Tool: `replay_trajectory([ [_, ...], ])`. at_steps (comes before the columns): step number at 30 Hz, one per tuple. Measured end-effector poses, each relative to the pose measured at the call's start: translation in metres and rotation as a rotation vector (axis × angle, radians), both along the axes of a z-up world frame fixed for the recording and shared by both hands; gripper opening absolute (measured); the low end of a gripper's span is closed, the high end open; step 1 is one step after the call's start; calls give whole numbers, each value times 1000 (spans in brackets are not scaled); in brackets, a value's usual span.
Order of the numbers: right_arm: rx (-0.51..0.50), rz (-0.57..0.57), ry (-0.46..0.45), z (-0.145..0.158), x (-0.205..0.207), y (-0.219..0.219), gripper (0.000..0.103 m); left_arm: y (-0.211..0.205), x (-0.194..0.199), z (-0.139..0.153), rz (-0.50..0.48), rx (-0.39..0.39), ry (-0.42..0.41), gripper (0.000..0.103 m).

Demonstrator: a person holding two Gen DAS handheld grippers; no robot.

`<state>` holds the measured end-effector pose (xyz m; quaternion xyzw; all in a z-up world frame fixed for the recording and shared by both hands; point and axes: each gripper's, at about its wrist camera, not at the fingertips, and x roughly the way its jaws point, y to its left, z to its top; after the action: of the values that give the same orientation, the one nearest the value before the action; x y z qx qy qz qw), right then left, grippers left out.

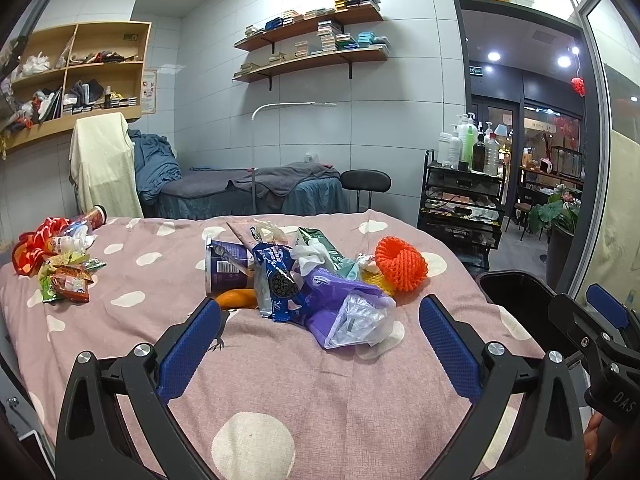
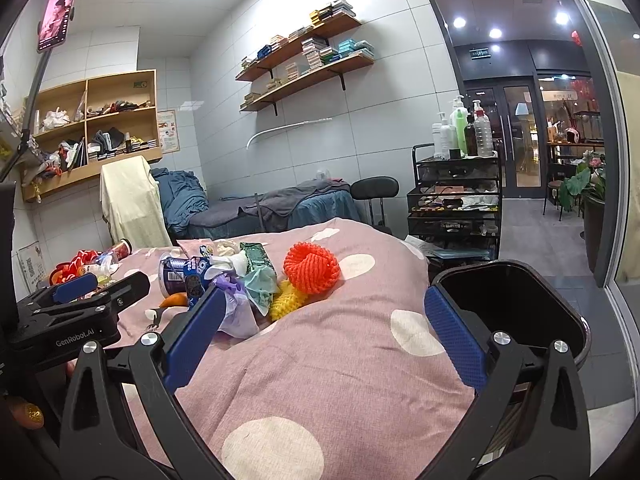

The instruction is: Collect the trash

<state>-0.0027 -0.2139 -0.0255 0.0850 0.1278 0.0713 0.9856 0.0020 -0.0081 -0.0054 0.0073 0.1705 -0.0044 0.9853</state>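
Note:
A pile of trash lies on the pink spotted bed cover [image 1: 280, 380]: a blue Oreo wrapper [image 1: 278, 284], a purple cup [image 1: 224, 268], a purple plastic bag [image 1: 344, 312], an orange foam net [image 1: 400, 264] and a yellow net [image 1: 380, 282]. My left gripper [image 1: 320, 324] is open and empty, just short of the pile. My right gripper [image 2: 326, 320] is open and empty, to the right of the pile, next to the black trash bin [image 2: 516, 300]. The orange net [image 2: 312, 268] and the pile also show in the right wrist view.
A second heap of snack wrappers [image 1: 66, 280], a red cloth [image 1: 36, 240] and a red can [image 1: 94, 216] lie at the bed's far left. A black trolley [image 1: 460, 208] with bottles, a stool [image 1: 366, 182] and another bed [image 1: 256, 188] stand behind.

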Motion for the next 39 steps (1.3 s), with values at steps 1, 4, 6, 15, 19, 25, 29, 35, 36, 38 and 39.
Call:
replay_trajectory([
  [1,0,0,1,0,0,0,98,0,0,0,1,1,-1,98],
  [4,3,0,-1,0,0,0,98,0,0,0,1,2,-1,98],
  [6,4,0,-1,0,-1,-1,98,0,0,0,2,1,-1,98],
  [15,8,7,7,-1,1,0,98,0,0,0,2,1,0,98],
  [19,8,8,8,-1,1,1,98,0,1,-2,1,1,3,98],
  [25,9,9,11,-2,1,1,98,0,1,-3,1,1,4,98],
  [29,10,13,17,-3,2,1,98,-1,1,-6,1,1,10,98],
  [35,12,17,20,-3,1,2,98,-1,2,-7,3,4,13,98],
  [36,13,19,22,-3,2,2,98,-1,2,-7,4,4,16,98],
  [38,15,20,24,-3,1,2,98,0,1,-9,5,1,17,98],
  [39,16,20,25,-3,2,1,98,0,2,-8,5,1,19,98],
])
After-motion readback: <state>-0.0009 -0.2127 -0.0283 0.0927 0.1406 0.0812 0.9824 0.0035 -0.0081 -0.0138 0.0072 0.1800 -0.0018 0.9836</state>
